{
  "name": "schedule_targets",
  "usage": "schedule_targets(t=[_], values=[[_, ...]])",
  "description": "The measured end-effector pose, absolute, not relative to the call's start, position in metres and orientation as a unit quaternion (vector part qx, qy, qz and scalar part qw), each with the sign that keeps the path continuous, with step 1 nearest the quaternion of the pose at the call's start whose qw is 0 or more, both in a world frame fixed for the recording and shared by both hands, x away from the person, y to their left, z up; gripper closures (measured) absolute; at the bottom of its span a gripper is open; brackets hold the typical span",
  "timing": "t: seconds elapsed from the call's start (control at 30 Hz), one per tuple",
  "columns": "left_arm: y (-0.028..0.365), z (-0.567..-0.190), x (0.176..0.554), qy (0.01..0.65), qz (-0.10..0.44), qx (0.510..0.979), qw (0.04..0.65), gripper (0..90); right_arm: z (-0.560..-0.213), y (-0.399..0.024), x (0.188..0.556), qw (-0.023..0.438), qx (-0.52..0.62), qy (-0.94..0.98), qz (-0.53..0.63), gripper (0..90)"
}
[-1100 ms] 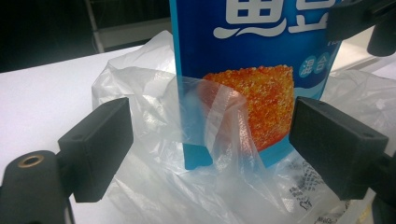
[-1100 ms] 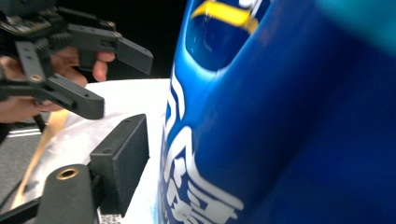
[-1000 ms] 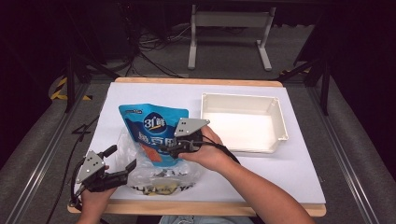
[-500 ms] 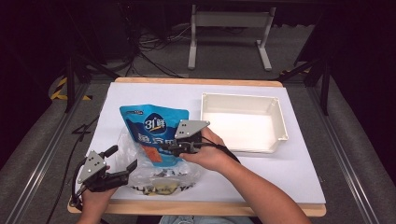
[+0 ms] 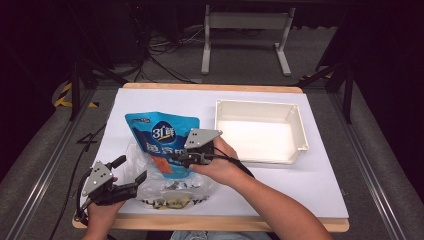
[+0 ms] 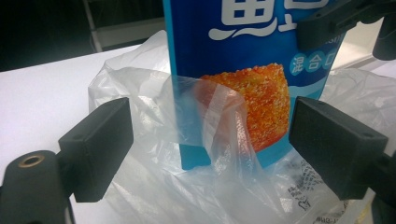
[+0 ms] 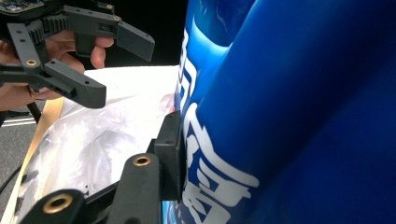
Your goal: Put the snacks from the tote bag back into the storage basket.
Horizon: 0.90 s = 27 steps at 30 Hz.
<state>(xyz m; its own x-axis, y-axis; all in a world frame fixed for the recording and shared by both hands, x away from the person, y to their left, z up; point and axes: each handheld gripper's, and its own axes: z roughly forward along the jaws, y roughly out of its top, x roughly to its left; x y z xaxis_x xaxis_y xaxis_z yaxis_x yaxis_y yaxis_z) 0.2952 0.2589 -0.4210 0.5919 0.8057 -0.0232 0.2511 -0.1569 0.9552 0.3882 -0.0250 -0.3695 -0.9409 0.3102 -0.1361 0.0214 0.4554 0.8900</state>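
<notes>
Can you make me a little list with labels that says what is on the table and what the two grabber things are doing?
table: white top
blue pouch: blue snack pouch, standing partly inside the clear plastic bag
tray: white tray, nothing in it, at the right
right gripper: right gripper, its jaws have just been closing, now clamped on the blue pouch
left gripper: left gripper, jaws wide open, pointing at the plastic bag, pads not pressing on it
likely next: the left gripper may take the bag's edge

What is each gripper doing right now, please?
Left gripper: open, holding nothing, its jaws spread either side of the clear plastic bag.
Right gripper: closed on the blue snack pouch, jaws just closed.
</notes>
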Motion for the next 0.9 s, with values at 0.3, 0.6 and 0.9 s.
schedule_targets(t=[0.3,0.6,0.9], values=[[0.256,-0.42,0.293,0.361,0.263,0.716,0.537,14.7,-0.35,-0.022,0.388,0.146,0.095,0.834,0.523,61.0],[0.256,-0.419,0.293,0.358,0.26,0.717,0.538,14.7,-0.321,-0.026,0.389,0.157,0.088,0.829,0.53,60.9],[0.256,-0.421,0.295,0.357,0.254,0.722,0.535,14.2,-0.3,-0.032,0.39,0.167,0.09,0.821,0.538,60.9]])
